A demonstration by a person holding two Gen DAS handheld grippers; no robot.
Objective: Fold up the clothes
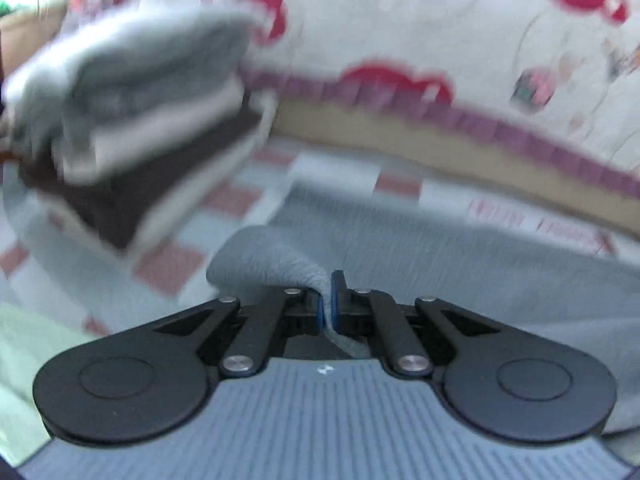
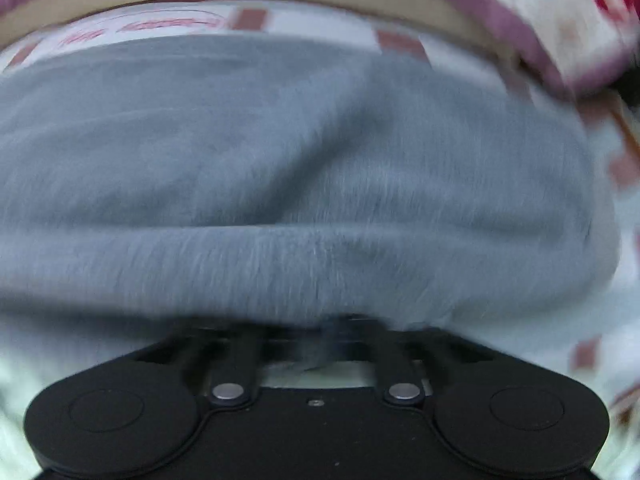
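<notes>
A grey fleecy garment point(image 1: 460, 264) lies spread on a checked sheet. My left gripper point(image 1: 328, 308) is shut on a bunched-up edge of it, with grey cloth pinched between the blue pads and a fold rising to the left of the jaws. In the right wrist view the same grey garment point(image 2: 280, 160) fills most of the picture, with a thick fold across its near side. My right gripper point(image 2: 332, 332) sits at that near edge. Its picture is blurred, the fingers stand together, and a wisp of grey cloth shows between them.
A stack of folded clothes point(image 1: 132, 120), grey over white over dark brown, sits at the upper left. The sheet point(image 1: 256, 196) has red and white squares. Behind it run a tan wooden edge point(image 1: 400, 140) and a cream blanket with red shapes point(image 1: 400, 20).
</notes>
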